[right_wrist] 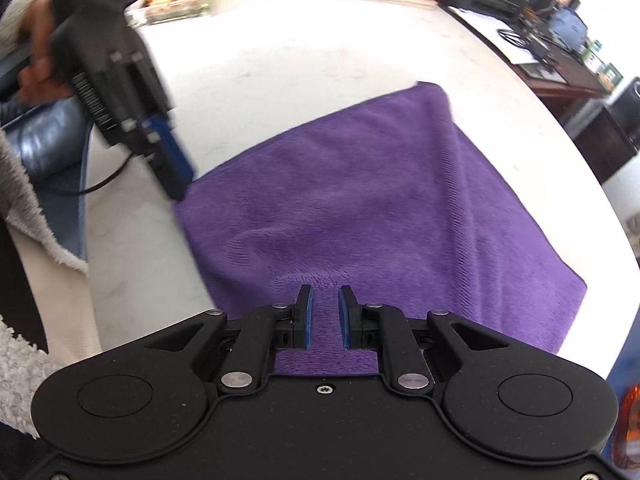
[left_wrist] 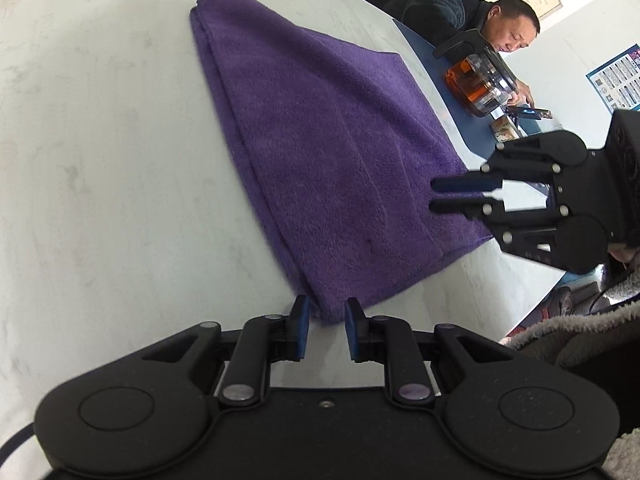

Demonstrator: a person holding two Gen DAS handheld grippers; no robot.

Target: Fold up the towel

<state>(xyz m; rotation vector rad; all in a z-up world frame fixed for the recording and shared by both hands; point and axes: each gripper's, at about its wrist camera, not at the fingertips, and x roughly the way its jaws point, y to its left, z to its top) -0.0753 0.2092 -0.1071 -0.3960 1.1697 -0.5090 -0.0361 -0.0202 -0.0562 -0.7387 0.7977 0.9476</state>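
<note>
The purple towel (left_wrist: 320, 152) lies folded on the white table (left_wrist: 100, 160), flat, in layers. From my left claw's camera its long axis runs from about seven o'clock, at my fingertips, up toward eleven o'clock, where its far narrow end sits with a doubled edge showing. One long side runs straight along the left; the other flares out toward three o'clock.

My left claw (left_wrist: 326, 316) is at the towel's near corner. The jaws stand a small way apart, with the corner's tip lying between the blue pads (left_wrist: 302, 328); I cannot see the pads pressing on the cloth, so I call this claw parted, not gripping.

My right claw (left_wrist: 434, 196) comes in from three o'clock in that view, at the towel's right-hand edge, its two fingers nearly together with a thin gap. From its own camera the right claw (right_wrist: 324, 312) hovers over the cloth, jaws slightly apart, nothing pinched between them; the towel's plush surface shows through the gap. There the towel (right_wrist: 380, 208) spreads from six o'clock up toward one o'clock.

At ten o'clock in the right camera my left claw (right_wrist: 176, 164) is blurred, touching or just above the towel's corner; I cannot tell which.

A glass teapot (left_wrist: 480, 84) stands at two o'clock in the left view, well apart from the towel, with a seated person (left_wrist: 472, 12) behind it.
</note>
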